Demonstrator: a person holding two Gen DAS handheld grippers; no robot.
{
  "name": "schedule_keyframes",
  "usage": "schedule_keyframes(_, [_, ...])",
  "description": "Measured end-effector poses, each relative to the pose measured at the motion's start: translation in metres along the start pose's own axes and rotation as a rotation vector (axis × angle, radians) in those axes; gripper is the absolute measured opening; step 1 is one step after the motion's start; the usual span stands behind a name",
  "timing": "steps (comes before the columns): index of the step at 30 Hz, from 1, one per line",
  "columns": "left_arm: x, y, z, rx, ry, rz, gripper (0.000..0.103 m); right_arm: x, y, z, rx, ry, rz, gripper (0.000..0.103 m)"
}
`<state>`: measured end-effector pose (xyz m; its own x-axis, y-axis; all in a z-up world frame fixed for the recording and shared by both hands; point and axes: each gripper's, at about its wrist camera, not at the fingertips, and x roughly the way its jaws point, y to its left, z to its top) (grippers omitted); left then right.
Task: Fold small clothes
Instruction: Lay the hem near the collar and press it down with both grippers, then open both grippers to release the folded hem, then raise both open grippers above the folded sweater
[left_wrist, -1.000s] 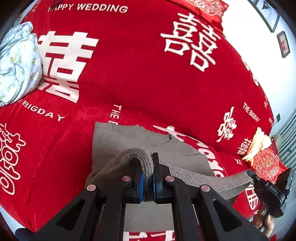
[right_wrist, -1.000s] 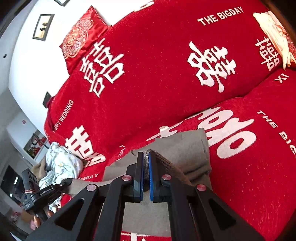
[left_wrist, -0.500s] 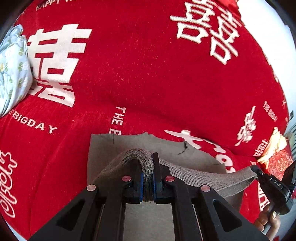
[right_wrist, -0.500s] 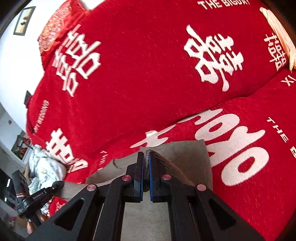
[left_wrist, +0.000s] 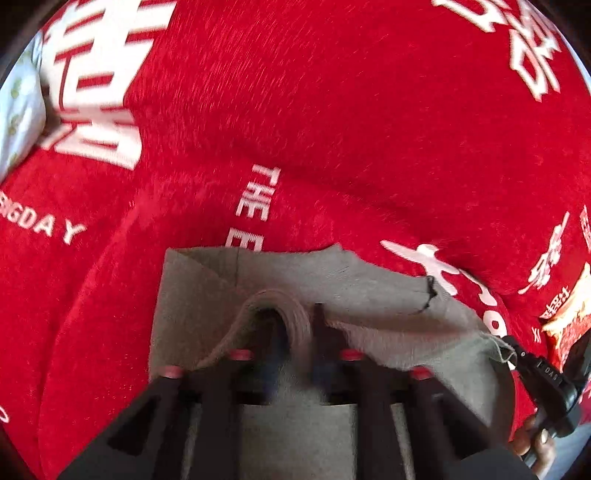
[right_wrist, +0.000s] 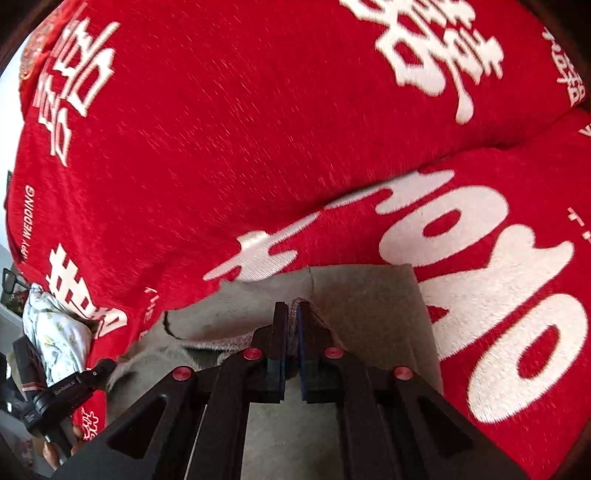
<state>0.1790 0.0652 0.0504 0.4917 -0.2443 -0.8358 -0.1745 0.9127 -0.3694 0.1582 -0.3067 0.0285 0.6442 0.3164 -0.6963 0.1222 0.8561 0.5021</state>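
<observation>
On the red sofa cover with white lettering (left_wrist: 332, 122) lies your grey knitted garment (left_wrist: 295, 273), folded. Your left gripper (left_wrist: 295, 332), blurred, has just been opening; a fabric loop sits between its jaws. Your right gripper (right_wrist: 291, 332) pinches the fold edge, nearly closed.

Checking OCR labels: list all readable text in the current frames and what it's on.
"THE" on the red cover, a cut-off "E" below it.
"SIGDAY" (start cut off) on the cover's left.
"PPY WEDDING" (start cut off) on the cover.
Large white Chinese-style characters on the cover, not transcribed.
Small print on the right claw and left claw: too blurred.
</observation>
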Motion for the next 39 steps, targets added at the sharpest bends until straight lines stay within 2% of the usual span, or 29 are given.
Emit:
schedule_keyframes(1, [0.002,0.005,0.002,-0.026,-0.003,-0.008,0.07,0.003,-0.002,0.001,0.005,0.002,0.0,0.016])
schedule_keyframes(2, [0.0,0.009,0.003,-0.05,-0.025,0.003,0.092,0.004,-0.003,0.003,0.009,0.006,0.002,0.034])
schedule_keyframes(3, [-0.004,0.014,0.004,-0.077,-0.061,0.028,0.1,0.004,-0.004,0.004,0.012,0.006,-0.001,0.047])
schedule_keyframes(4, [-0.009,0.02,0.006,-0.102,-0.094,0.028,0.101,0.002,-0.004,0.006,0.016,-0.002,-0.009,0.075])
schedule_keyframes(5, [-0.011,0.024,0.008,-0.113,-0.09,0.006,0.101,-0.004,-0.005,0.006,0.015,-0.035,-0.015,0.082])
schedule_keyframes(8, [-0.02,0.032,0.007,-0.137,-0.087,-0.035,0.101,-0.021,-0.001,0.005,-0.023,-0.091,-0.055,0.082])
schedule_keyframes(9, [-0.023,0.03,0.005,-0.123,-0.096,-0.028,0.101,-0.025,0.003,0.003,-0.047,-0.098,-0.067,0.082])
schedule_keyframes(11, [-0.023,0.013,-0.004,-0.033,-0.094,-0.002,0.101,-0.029,0.022,-0.003,-0.152,-0.105,-0.072,0.082])
schedule_keyframes(13, [-0.018,-0.01,-0.012,0.073,-0.075,0.014,0.101,-0.021,0.047,-0.014,-0.282,-0.051,-0.07,0.082])
schedule_keyframes(16, [-0.007,-0.053,-0.031,0.262,-0.038,0.016,0.101,0.008,0.081,-0.035,-0.447,0.093,-0.028,0.082])
schedule_keyframes(18, [0.002,-0.068,-0.041,0.352,-0.038,0.064,0.101,0.025,0.08,-0.035,-0.453,0.137,-0.064,0.082])
schedule_keyframes(19, [0.009,-0.071,-0.043,0.391,-0.041,0.119,0.101,0.031,0.072,-0.032,-0.427,0.15,-0.099,0.081])
schedule_keyframes(20, [0.018,-0.068,-0.042,0.406,-0.036,0.189,0.101,0.035,0.06,-0.026,-0.387,0.147,-0.138,0.08])
schedule_keyframes(23, [0.037,-0.037,-0.03,0.346,-0.016,0.288,0.101,0.031,0.026,-0.013,-0.317,0.092,-0.237,0.081])
schedule_keyframes(24, [0.04,-0.022,-0.023,0.282,0.009,0.267,0.101,0.031,0.015,-0.011,-0.298,0.087,-0.276,0.081])
schedule_keyframes(25, [0.04,-0.009,-0.017,0.205,0.033,0.202,0.101,0.031,0.004,-0.009,-0.27,0.093,-0.263,0.081])
schedule_keyframes(26, [0.037,-0.003,-0.013,0.17,0.02,0.206,0.101,0.027,-0.002,-0.008,-0.241,0.082,-0.22,0.081])
schedule_keyframes(27, [0.033,0.001,-0.01,0.154,0.006,0.229,0.101,0.021,-0.003,-0.007,-0.228,0.066,-0.218,0.081])
schedule_keyframes(30, [0.014,0.004,-0.014,0.148,-0.028,0.263,0.101,-0.005,0.009,-0.012,-0.257,-0.018,-0.269,0.081])
schedule_keyframes(32, [-0.005,-0.003,-0.027,0.159,-0.063,0.242,0.101,-0.024,0.03,-0.027,-0.32,-0.06,-0.236,0.081])
schedule_keyframes(36, [-0.024,-0.04,-0.069,0.276,-0.08,0.184,0.101,-0.026,0.076,-0.073,-0.491,0.017,-0.165,0.082])
schedule_keyframes(39, [-0.024,-0.062,-0.101,0.382,-0.079,0.206,0.101,-0.012,0.088,-0.102,-0.564,0.059,-0.207,0.082])
